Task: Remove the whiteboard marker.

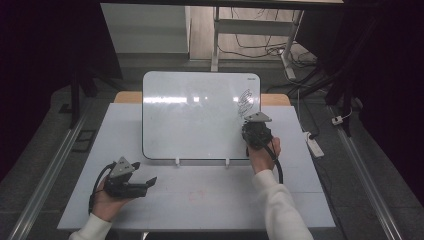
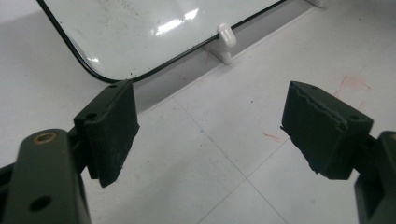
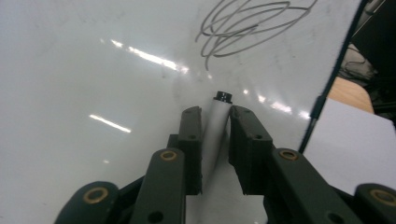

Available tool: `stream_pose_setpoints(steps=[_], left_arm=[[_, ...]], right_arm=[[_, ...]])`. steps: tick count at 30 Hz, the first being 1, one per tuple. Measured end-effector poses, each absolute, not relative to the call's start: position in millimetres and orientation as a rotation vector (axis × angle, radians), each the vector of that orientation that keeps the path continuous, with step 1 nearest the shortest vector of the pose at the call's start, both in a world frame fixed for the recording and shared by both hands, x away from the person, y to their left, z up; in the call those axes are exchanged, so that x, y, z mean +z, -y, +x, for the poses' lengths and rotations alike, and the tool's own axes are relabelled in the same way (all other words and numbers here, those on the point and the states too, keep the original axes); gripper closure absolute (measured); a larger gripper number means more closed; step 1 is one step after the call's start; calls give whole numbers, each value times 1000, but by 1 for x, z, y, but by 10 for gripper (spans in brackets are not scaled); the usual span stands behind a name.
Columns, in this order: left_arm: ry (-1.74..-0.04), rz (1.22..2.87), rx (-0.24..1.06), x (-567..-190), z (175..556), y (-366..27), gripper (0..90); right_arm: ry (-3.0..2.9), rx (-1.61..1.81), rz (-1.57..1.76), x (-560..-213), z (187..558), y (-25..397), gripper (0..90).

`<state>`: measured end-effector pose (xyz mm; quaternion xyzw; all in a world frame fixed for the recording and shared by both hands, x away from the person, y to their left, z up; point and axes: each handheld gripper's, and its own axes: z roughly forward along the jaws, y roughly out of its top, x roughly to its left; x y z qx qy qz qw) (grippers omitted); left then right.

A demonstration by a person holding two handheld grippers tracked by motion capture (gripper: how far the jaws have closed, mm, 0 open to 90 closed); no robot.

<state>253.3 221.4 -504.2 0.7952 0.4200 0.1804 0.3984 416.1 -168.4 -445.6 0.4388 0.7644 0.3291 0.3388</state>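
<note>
A whiteboard (image 1: 195, 115) leans upright on white feet at the middle of the table, with a grey scribble (image 1: 245, 102) at its upper right. My right gripper (image 1: 256, 131) is held against the board's right part, just below the scribble (image 3: 247, 23). In the right gripper view my right gripper (image 3: 215, 114) is shut on a white marker (image 3: 212, 140) with a black tip, which points at the board (image 3: 93, 70). My left gripper (image 1: 150, 184) rests low at the front left, open. Its pads (image 2: 112, 130) stand wide apart over bare table, near the board's lower corner (image 2: 140, 32).
The white table (image 1: 200, 200) has faint red marks (image 2: 352, 84) on it in front of the board. A white board foot (image 2: 225, 39) stands near the left gripper. Beyond the table are a desk frame, cables and a power strip (image 1: 315, 146) on the floor at the right.
</note>
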Motion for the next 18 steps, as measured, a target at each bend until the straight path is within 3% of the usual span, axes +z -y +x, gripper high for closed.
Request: stream_pose_setpoints(steps=[8,18], left_arm=[[-1063,2007,458,-504,252,-222,199],[-1066,2002,463,-503,251,-224,202]], right_arm=[[-2008,886,1170,-445,417,159,801],[-1991,937,1180,-445,414,164,806]])
